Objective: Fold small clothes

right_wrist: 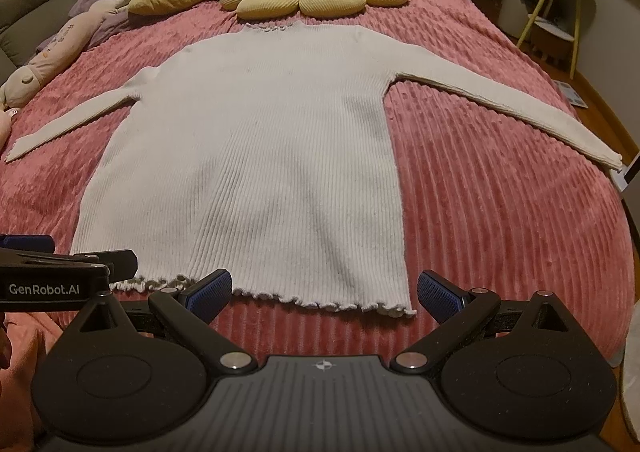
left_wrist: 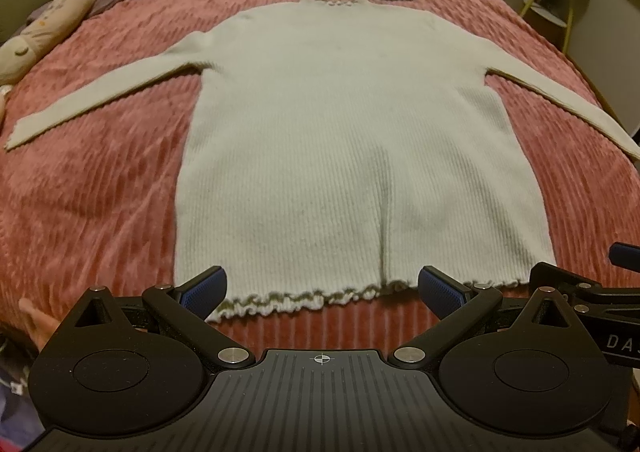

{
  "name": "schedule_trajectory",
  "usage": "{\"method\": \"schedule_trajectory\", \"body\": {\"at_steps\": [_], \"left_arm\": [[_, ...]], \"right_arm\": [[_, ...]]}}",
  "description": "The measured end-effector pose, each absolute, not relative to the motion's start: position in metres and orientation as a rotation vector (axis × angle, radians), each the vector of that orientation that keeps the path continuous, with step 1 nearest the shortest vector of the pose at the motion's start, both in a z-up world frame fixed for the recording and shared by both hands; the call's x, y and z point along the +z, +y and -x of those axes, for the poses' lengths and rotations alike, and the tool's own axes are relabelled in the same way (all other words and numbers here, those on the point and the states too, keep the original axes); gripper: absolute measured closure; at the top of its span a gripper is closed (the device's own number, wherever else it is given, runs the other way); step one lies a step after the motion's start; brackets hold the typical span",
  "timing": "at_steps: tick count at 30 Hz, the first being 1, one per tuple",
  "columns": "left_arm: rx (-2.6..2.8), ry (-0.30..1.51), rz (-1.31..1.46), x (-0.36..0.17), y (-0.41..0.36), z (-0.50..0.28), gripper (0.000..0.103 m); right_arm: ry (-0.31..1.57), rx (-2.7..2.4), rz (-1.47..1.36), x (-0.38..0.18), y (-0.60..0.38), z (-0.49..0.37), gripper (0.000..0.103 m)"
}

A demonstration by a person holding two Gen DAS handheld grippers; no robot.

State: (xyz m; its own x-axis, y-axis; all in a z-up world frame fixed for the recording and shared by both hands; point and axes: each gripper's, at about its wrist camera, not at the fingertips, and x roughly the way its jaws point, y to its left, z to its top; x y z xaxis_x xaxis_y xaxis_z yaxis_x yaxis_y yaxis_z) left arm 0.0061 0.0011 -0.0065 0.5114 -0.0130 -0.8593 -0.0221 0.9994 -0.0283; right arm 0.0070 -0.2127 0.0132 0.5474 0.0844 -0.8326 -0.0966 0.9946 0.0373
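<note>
Pale ribbed knit long-sleeved sweater [right_wrist: 248,155], flat on pink ribbed bedspread [right_wrist: 500,211]: soft, light, limp; pinch frilled hem corners; left gripper [left_wrist: 322,288] and right gripper [right_wrist: 324,290] fingers apart, empty.

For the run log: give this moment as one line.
sweater: flat on bed, unfolded | left gripper: open, at hem | right gripper: open, at hem

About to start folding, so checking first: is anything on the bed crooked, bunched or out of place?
Nothing stands out. The white sweater lies flat on the pink bedspread, both sleeves spread outward, frilled hem nearest the open left claw and right claw. Only a faint crease runs up from the hem.
</note>
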Motion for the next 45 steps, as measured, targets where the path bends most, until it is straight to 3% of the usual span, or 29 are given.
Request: {"method": "schedule_trajectory", "body": {"at_steps": [45], "left_arm": [[0.016, 1.035, 0.067, -0.0148, 0.0083, -0.0105, 0.000]], "right_arm": [[0.880, 0.172, -0.007, 0.0108, -0.2140, -0.0046, 0.004]]}}
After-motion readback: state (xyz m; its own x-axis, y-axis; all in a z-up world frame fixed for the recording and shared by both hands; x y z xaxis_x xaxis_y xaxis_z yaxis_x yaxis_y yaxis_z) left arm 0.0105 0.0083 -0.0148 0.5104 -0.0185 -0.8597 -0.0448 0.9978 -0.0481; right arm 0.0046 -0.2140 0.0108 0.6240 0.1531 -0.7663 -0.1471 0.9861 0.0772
